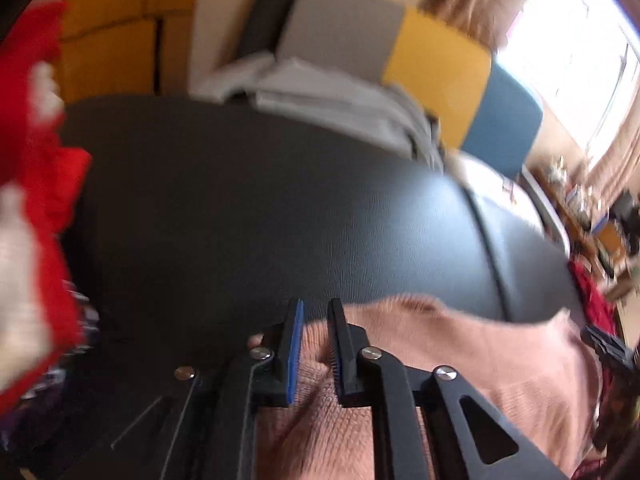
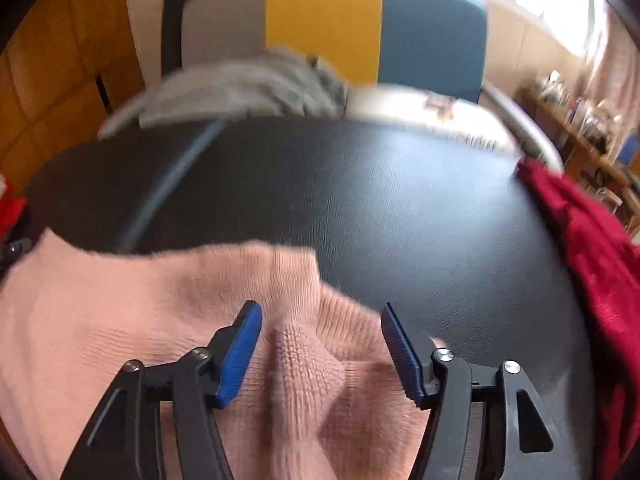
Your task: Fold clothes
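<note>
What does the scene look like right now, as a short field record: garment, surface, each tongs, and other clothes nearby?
garment: pink knit sweater, bunched at the near edge
surface: black padded table
left tongs: narrow gap, pink knit between the pads, grip unclear
right tongs: open, straddling a raised fold, pads clear of it
other clothes: dark red garment at right edge; grey pile at far side; bright red garment at left

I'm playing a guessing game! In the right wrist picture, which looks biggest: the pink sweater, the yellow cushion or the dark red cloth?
1. pink sweater, though it lies nearest the camera
2. dark red cloth
3. yellow cushion, farthest away
</note>
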The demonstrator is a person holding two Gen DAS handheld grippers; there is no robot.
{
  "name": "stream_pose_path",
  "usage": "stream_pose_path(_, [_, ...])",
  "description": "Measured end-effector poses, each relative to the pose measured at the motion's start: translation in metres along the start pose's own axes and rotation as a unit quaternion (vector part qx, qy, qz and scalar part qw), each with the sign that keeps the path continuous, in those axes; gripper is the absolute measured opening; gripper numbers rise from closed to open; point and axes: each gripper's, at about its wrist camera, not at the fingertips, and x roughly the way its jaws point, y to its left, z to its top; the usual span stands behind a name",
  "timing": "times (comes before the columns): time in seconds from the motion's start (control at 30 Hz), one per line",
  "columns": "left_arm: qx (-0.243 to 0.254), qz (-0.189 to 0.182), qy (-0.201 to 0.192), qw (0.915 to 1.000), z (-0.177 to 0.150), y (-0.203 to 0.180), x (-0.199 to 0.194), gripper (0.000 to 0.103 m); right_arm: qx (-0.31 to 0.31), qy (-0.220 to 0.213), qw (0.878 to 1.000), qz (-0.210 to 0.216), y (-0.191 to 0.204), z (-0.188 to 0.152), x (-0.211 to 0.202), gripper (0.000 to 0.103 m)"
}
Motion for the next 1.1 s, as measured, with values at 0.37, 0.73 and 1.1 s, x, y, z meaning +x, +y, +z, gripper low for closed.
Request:
stream_pose_path(0.37, [0.125, -0.09, 0.015, 0.988, -0.077, -0.056, -0.008, 0.022, -0.037, 0.019, 0.989, 0.14, 0.068, -0.054, -0.029, 0.066])
stream_pose_path(0.73, [0.19, -0.007, 0.032, 0.9813, -0.052, -0.053, 0.013, 0.011, 0.039, -0.035, 0.981, 0.188, 0.021, -0.107, -0.067, 0.076])
stream_pose_path(1.1, [0.211, -0.217, 0.023, 0.9529, -0.084, -0.188, -0.039, 0.018, 0.079, 0.017, 0.962, 0.261, -0.068, -0.187, -0.123, 0.097])
